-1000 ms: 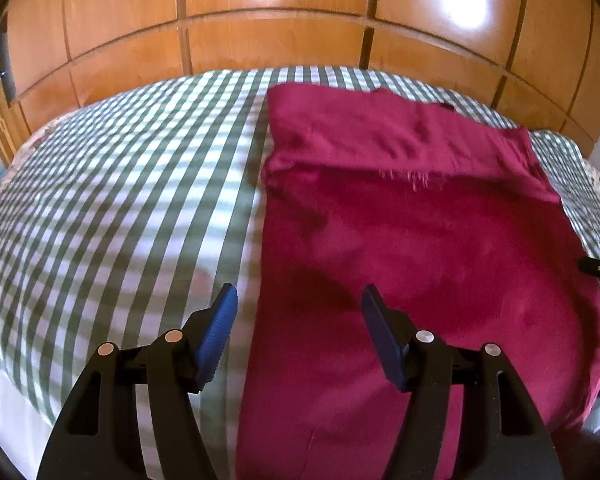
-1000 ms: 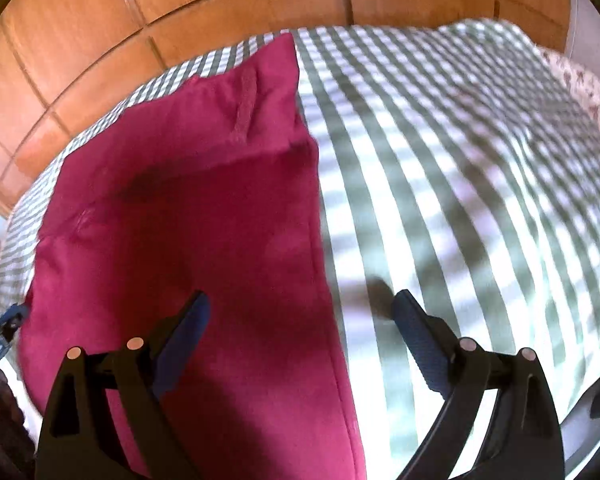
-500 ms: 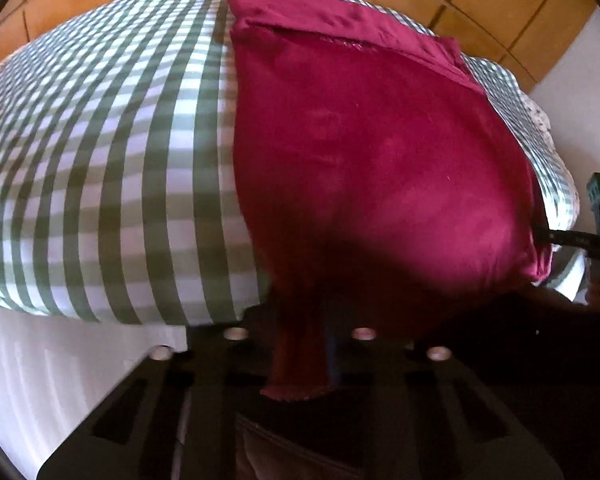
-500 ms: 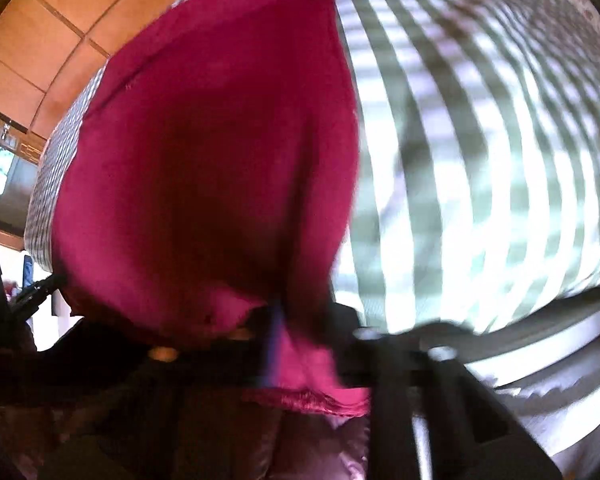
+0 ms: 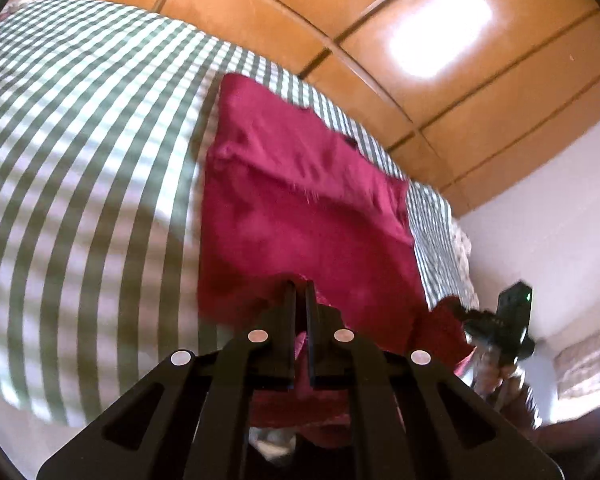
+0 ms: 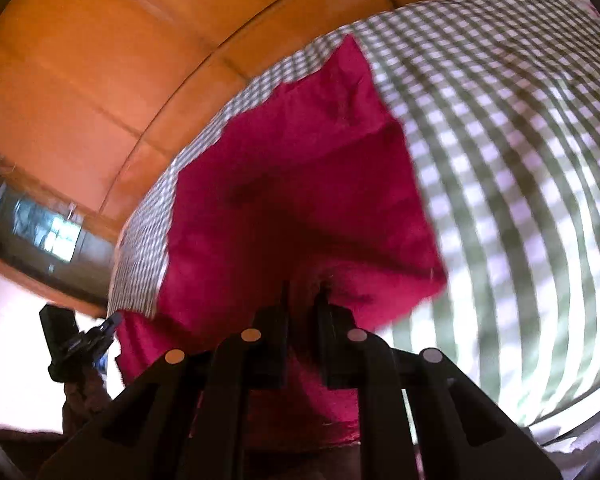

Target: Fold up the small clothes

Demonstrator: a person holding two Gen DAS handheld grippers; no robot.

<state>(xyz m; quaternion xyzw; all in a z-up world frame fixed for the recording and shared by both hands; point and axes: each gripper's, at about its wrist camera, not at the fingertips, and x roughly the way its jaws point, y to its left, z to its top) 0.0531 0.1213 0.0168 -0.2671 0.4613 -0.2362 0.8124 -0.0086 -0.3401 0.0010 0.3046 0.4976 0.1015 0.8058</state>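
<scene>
From the left wrist view we see the left gripper (image 5: 299, 294) with its jaws drawn together on the near hem of a crimson garment (image 5: 300, 208), having just closed on it. A strip of the cloth shows between the two black fingers and bunches below them. The garment is a deep red, softly textured fabric, spread lengthwise on a green-and-white checked bedcover (image 5: 84, 152); its far part is doubled over itself, with a raised fold edge running across it and a few pale threads along that edge. The near end lifts off the bed toward the gripper. At the right of this view the right gripper (image 5: 466, 314) meets the garment's other near corner, held by a hand (image 5: 496, 368). Behind the bed stand glossy wooden panels (image 5: 440, 60).

From the right wrist view we see the right gripper (image 6: 303, 292) clamped on the same hem, red cloth hanging between and beneath its fingers. The picture is blurred, so the exact edge it pinches is hard to make out. The garment tents upward from the checked bedcover (image 6: 520, 160) toward the jaws, dark in its shaded middle. At the far left the left gripper (image 6: 110, 320) touches the other corner.
</scene>
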